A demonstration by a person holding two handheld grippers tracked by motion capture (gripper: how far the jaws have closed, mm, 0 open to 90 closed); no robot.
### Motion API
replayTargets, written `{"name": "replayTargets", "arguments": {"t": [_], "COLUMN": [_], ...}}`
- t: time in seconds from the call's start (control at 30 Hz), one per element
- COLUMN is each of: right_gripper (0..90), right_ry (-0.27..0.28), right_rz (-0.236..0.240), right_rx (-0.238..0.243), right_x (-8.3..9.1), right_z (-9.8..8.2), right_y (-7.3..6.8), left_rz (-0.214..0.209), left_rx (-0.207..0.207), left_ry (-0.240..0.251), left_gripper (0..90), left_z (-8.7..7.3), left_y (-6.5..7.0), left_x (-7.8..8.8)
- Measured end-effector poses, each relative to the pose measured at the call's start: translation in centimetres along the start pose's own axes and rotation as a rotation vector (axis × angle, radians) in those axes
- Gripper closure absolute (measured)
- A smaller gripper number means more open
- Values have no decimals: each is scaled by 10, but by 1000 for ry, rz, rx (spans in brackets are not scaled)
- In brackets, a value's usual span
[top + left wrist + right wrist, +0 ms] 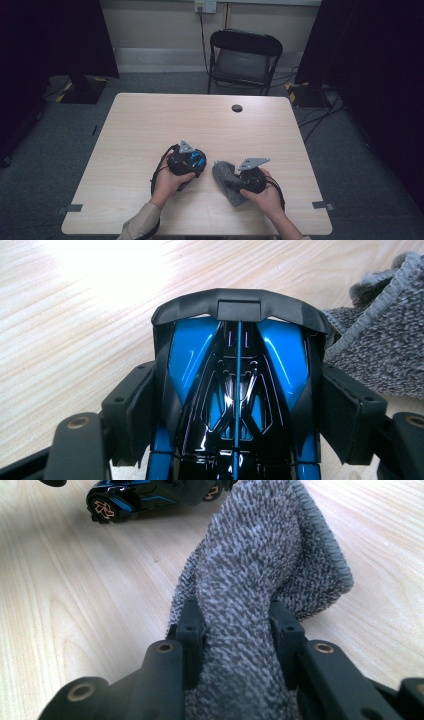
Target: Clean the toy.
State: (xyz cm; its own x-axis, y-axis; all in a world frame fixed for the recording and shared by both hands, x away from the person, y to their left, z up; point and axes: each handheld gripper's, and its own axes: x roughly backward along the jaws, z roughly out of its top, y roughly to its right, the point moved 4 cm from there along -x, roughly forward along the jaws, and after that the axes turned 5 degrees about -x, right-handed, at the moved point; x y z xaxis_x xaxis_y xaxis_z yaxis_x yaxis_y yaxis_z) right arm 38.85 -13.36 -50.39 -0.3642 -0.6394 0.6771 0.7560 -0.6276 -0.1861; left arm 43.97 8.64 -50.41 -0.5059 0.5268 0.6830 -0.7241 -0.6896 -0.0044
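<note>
Glossy blue-and-black toy car (235,390) clamped on the table, grey knitted cloth (260,580) (bunched, pinched upright) just beside it

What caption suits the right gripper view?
Right gripper pinching a grey cloth, toy car beyond.

Toy car (194,161) sits on table (150,125) near front edge, left of centre, between the jaws of left gripper (192,160). Cloth (226,181) lies just right of it, between the jaws of right gripper (239,181). Chair (243,57) stands behind table.
</note>
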Motion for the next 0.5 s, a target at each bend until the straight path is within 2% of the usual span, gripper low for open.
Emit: {"name": "replayTargets", "arguments": {"t": [0.3, 0.43, 0.5], "right_gripper": [656, 653, 653], "right_ry": [2, 2, 1], "right_rz": [4, 5, 7], "right_rx": [-3, -1, 0], "right_x": [-1, -2, -3], "right_z": [0, 0, 0], "right_y": [-1, -2, -2], "left_rz": [16, 31, 29], "left_rx": [10, -18, -16], "left_ry": [-2, -24, -23], "left_gripper": [253, 253, 253], "left_z": [-3, -5, -6], "left_y": [-2, -1, 0], "left_x": [0, -3, -4]}}
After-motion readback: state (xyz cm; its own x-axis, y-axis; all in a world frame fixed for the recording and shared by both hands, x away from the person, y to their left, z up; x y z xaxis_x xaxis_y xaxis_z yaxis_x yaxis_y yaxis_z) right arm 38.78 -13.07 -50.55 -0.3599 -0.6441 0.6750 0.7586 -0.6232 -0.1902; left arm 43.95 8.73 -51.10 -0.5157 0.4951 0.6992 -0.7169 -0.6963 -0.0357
